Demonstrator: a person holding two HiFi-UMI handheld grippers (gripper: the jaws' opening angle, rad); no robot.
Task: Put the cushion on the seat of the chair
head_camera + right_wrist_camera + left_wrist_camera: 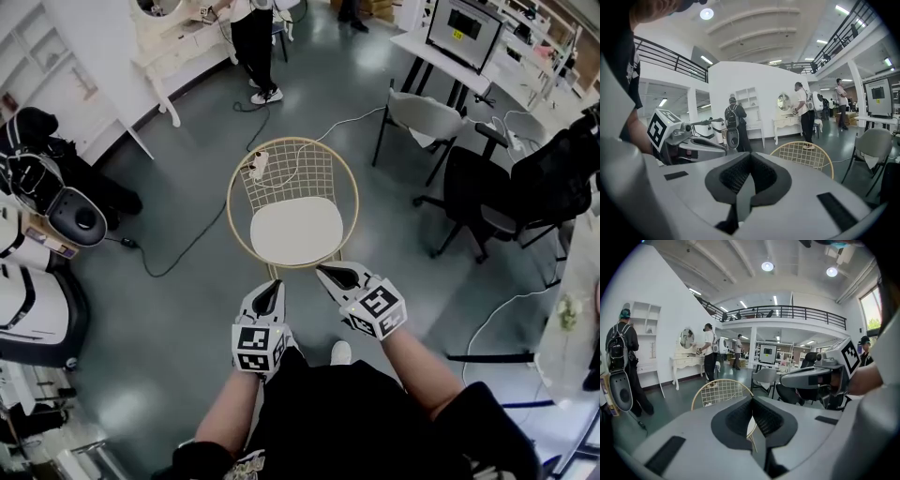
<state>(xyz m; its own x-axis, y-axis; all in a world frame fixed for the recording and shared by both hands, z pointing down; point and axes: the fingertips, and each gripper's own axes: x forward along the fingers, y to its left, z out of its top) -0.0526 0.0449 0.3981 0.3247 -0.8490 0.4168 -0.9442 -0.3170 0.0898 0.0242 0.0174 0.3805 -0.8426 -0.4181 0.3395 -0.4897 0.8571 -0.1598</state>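
A round chair (292, 178) with a gold wire back stands on the grey floor in the head view. The white cushion (295, 232) lies flat on its seat. My left gripper (277, 284) hovers just in front of the seat's near edge, shut with nothing in it. My right gripper (322, 269) is beside it to the right, also shut and empty, its tip close to the cushion's front edge. In the left gripper view the wire back of the chair (721, 392) rises beyond the closed left gripper (752, 399). The right gripper view shows the chair (802, 153) to the right of the closed right gripper (749, 155).
A grey chair (424, 114) and a black office chair (487, 192) stand at the right. White machines (37, 281) line the left side. Cables (187, 246) run across the floor. A person (253, 47) stands beyond the chair by a white dressing table (178, 47).
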